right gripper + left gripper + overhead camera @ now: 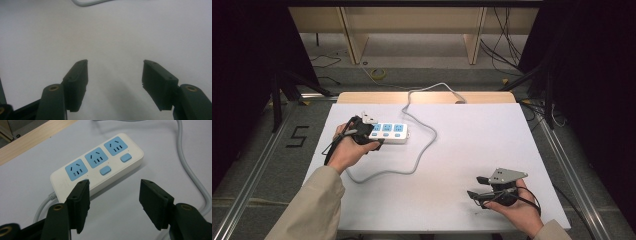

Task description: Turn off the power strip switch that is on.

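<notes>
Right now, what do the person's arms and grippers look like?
Both grippers are black with two flat, blocky jaws and brass-coloured pivot rivets. The right gripper carries a grey three-cornered plate; the left gripper has a small white piece on top. A thin black cable trails from each. Sleeves are beige.

My black left claw (113,205) faces a white power strip (97,167) with blue sockets, grey cable (192,175), white table (150,140).
</notes>
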Tool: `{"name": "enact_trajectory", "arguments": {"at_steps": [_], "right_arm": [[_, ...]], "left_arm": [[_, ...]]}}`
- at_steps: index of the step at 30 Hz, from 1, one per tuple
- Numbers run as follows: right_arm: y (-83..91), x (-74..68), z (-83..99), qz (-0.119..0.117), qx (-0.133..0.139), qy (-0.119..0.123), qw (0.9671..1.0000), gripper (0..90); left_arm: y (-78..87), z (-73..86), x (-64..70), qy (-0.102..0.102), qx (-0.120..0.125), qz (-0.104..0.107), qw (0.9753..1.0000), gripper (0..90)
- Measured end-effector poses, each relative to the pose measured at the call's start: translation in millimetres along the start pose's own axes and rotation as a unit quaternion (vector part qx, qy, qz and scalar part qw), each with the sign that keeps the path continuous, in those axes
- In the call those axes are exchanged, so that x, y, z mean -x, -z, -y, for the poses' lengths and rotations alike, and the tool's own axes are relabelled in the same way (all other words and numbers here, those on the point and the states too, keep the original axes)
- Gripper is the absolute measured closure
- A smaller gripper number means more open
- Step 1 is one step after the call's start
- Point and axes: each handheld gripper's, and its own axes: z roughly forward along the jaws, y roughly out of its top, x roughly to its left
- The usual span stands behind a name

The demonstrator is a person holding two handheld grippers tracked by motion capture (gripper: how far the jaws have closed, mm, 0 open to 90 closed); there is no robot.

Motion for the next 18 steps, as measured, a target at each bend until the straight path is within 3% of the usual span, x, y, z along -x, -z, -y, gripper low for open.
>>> {"name": "enact_trajectory", "arguments": {"at_steps": [6, 11, 18], "right_arm": [[0.2, 0.2, -0.1, 0.000, 0.000, -0.001, 1.0000, 38.5], [0.0, 0.2, -0.1, 0.000, 0.000, 0.001, 1.0000, 38.5], [0.3, 0.2, -0.1, 0.001, 0.001, -0.001, 1.0000, 38.5]], "left_arm": [[4.1, 6.3, 8.4, 0.000, 0.013, 0.012, 0.9998, 39.6], [8.2, 10.9, 17.5, -0.016, 0.019, 0.016, 0.9996, 38.3], [15.6, 18.5, 30.2, -0.023, 0.042, 0.031, 0.9984, 37.0]]}}
